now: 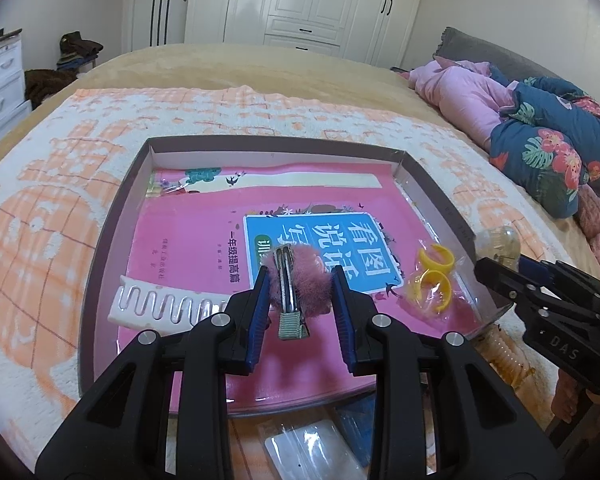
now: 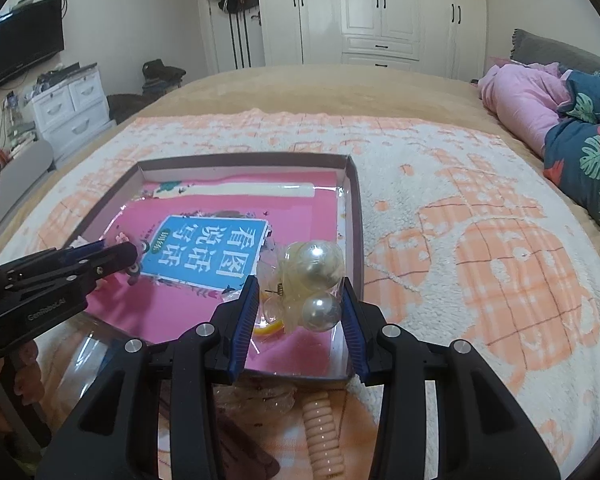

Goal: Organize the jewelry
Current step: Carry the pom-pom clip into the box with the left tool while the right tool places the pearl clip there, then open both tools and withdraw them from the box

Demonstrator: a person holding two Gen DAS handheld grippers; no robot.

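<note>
Your left gripper (image 1: 300, 280) grips the pink fluffy hair clip (image 1: 296, 284) over the tray (image 1: 112, 220) – your right gripper (image 2: 300, 294) clasps the pearl clip (image 2: 314, 280) at its near right corner

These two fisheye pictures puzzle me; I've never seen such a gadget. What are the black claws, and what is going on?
They are hand-held grippers, one in each of a person's hands, each with a camera looking along its two fingers. The left view shows the left gripper around a fluffy pink hair clip; its pads look to touch the fluff. The right view shows the right gripper around a clear clip with pearl balls. Both hover over a shallow box on a bed, lined with a pink book. A white comb and yellow rings lie inside.
</note>
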